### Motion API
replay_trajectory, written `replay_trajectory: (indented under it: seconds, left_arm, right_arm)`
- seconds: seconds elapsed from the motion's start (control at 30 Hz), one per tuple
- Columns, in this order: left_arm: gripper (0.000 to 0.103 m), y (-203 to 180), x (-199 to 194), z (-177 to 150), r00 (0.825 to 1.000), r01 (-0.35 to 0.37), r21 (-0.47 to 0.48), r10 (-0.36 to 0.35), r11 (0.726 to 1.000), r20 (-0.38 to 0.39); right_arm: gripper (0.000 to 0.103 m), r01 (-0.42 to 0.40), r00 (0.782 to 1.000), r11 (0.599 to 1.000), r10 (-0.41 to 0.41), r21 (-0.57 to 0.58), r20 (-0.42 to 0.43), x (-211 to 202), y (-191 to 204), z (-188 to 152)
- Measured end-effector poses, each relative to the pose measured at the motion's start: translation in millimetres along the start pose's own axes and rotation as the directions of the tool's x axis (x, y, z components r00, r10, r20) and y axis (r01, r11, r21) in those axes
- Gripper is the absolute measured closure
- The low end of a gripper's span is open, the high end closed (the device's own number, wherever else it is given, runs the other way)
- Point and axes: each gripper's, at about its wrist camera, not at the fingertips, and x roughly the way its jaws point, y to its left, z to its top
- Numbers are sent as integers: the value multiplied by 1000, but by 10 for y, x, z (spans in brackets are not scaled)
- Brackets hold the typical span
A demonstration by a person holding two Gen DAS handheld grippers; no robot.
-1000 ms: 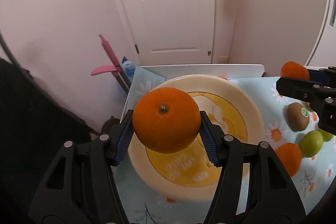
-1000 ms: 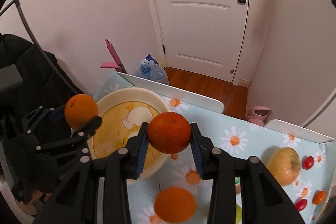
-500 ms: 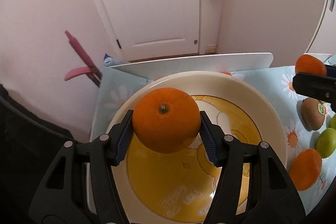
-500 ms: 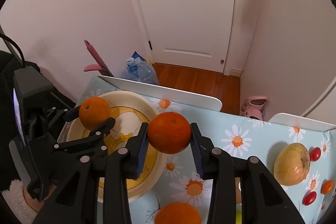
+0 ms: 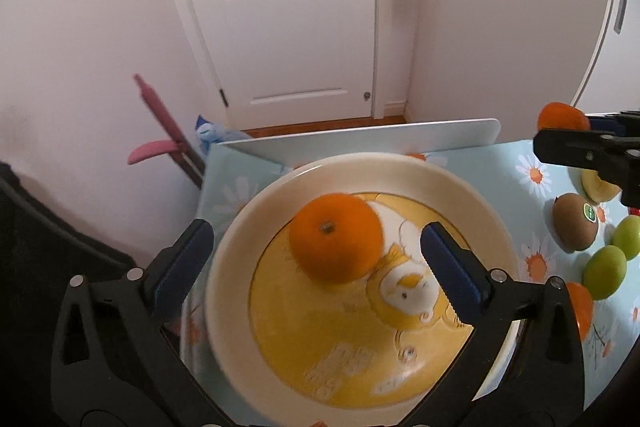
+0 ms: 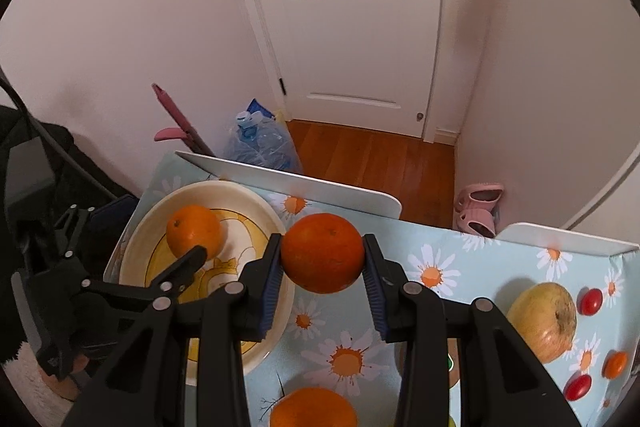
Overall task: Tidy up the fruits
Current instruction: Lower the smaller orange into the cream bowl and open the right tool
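My left gripper (image 5: 316, 263) has its blue-padded fingers spread wide, clear of the round, dimpled orange with a green stem nub (image 5: 335, 238), which sits on the cream plate with a yellow cartoon centre (image 5: 460, 183) at the worktop's left edge. My right gripper (image 6: 323, 273) clamps a second, deeper-coloured glossy orange (image 6: 322, 253) above the daisy-print cloth (image 6: 440, 259), just beside the plate's right rim.

I count three oranges: the plated orange (image 5: 336, 239) at left, the clamped orange (image 6: 322, 253) mid-scene, and the loose orange (image 6: 312, 409) nearest me. There is one plate (image 5: 460, 187), one kiwi (image 5: 574, 223) and one yellow apple (image 6: 544, 323). Two green fruits sit at right: the near green fruit (image 5: 604, 271) and the far green fruit (image 5: 628, 237). I see two red tomatoes, the far red tomato (image 6: 591, 301) and the near red tomato (image 6: 578, 387), plus one small orange tomato (image 6: 615, 364).
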Motion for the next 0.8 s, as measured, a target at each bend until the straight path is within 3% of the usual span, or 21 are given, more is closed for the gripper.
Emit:
replay_trajectory:
  seconds: [0.3, 0.8]
  left_arm:
    - [0, 180, -313, -163, 998, -58, -101, 56, 993, -22]
    - [0, 416, -560, -531, 990, -131, -218, 118, 967, -71]
  right_arm:
    - [68, -93, 995, 990, 89, -108, -37, 103, 222, 8]
    - [68, -210, 974, 926, 171, -314, -147, 535, 535, -70]
